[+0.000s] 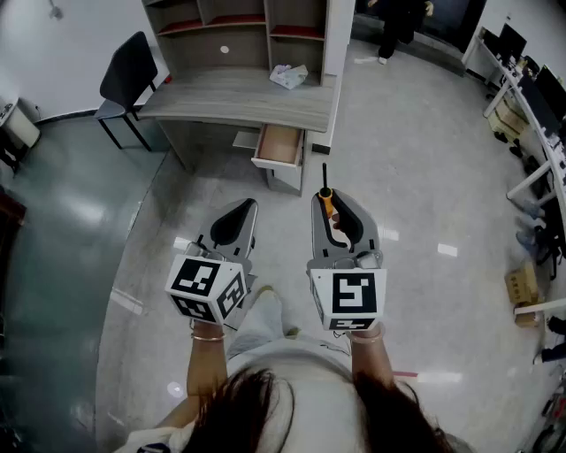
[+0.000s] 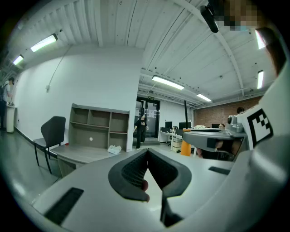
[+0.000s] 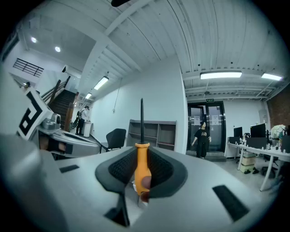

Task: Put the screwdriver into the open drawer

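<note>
The screwdriver (image 1: 325, 194) has an orange handle (image 3: 142, 166) and a black shaft (image 3: 141, 118) that sticks out forward past the jaws. My right gripper (image 1: 332, 211) is shut on its handle, held over the floor in front of the desk. The open drawer (image 1: 279, 144) is a pale wooden box pulled out under the desk top, a little ahead and left of the screwdriver tip. My left gripper (image 1: 235, 218) hangs beside the right one, jaws shut (image 2: 148, 168) with nothing between them.
A grey desk (image 1: 239, 95) with a shelf unit (image 1: 239, 22) stands ahead; crumpled white paper (image 1: 289, 76) lies on it. A black chair (image 1: 126, 74) is to its left. Office desks (image 1: 535, 124) line the right side. A person (image 3: 201, 136) stands by the far door.
</note>
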`<state>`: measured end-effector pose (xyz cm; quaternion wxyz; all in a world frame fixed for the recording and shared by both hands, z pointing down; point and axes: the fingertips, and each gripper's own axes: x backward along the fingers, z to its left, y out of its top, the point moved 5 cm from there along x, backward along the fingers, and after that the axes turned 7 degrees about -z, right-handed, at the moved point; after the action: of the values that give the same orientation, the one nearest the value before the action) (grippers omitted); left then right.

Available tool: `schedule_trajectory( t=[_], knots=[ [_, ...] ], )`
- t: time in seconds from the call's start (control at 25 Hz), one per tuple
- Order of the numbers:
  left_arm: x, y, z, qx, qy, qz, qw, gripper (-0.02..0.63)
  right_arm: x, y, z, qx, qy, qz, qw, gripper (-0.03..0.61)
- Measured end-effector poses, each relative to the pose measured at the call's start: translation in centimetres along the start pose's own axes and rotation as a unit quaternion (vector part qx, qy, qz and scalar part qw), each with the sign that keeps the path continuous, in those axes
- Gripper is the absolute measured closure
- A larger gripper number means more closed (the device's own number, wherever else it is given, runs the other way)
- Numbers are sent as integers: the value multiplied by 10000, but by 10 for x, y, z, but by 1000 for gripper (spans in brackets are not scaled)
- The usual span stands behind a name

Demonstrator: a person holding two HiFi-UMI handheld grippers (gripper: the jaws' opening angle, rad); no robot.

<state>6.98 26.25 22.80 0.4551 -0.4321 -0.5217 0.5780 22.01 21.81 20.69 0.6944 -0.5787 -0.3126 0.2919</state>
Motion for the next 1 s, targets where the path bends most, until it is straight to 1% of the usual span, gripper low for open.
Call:
schedule_trajectory(
  t=[0.16,0.36,0.72,1.0],
  knots=[
    [-6,0,14,9,5,-19,10000,597,-12,0,6,-11,8,-62,10000,495],
    [-19,1,38,25,-31,1,10000,597,-34,-4,10,-164,-80,-117,9998,494],
    [-52,6,77,57,-207,2,9998,597,-84,-8,11,-176,-227,-66,9996,494],
    [-68,13,116,94,-345,10,9994,597,-128,-6,24,-248,-273,-17,9993,494]
  ],
)
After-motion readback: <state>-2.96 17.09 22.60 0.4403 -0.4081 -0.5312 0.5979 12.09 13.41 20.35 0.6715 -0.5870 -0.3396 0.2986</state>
